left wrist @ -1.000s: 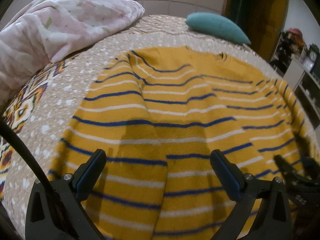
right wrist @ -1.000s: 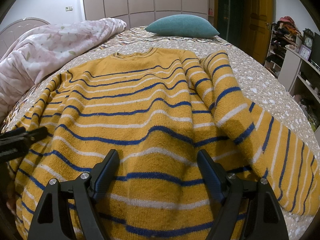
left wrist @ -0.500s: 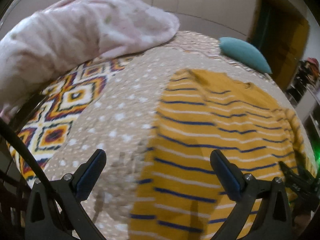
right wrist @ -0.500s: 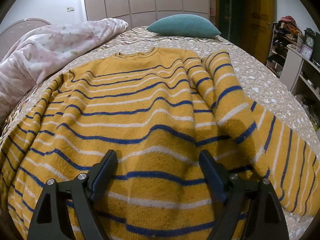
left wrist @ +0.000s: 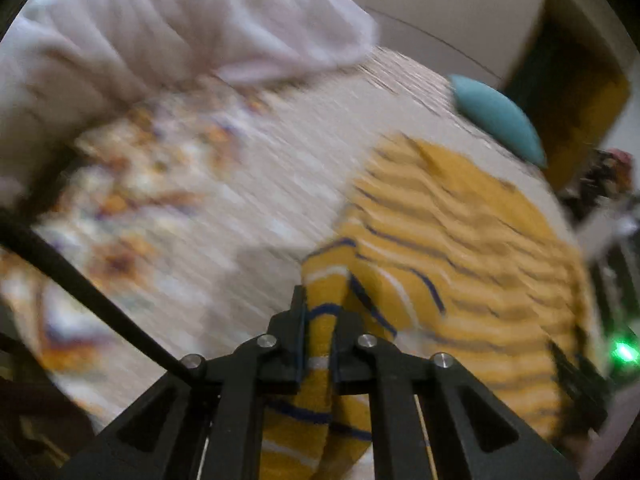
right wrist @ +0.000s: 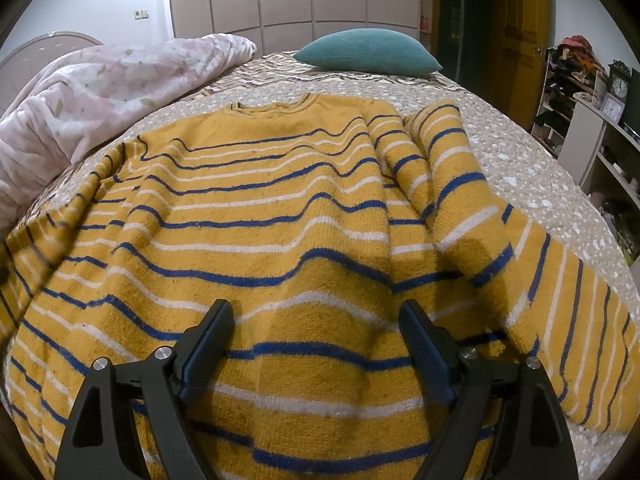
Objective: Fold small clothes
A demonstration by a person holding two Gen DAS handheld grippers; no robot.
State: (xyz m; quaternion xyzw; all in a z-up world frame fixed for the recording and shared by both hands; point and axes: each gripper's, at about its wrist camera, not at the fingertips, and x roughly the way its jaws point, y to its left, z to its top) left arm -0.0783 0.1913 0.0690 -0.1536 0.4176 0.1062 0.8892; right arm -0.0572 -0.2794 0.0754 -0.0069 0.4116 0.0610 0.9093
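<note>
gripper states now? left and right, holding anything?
Left gripper: just closed, shut on the edge of the striped sweater.
Right gripper: open, holding nothing, above the sweater.

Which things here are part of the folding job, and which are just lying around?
In the job:
- striped sweater, spread on the bed
- left gripper, shut on the sweater's edge
- right gripper, open over the sweater

Lying about:
- teal pillow
- pink floral duvet
- shelf clutter

Motion blur smears the bedspread [left wrist: 248,208] and quilt [left wrist: 168,28]; the sweater's [right wrist: 280,220] hem runs off-frame.
</note>
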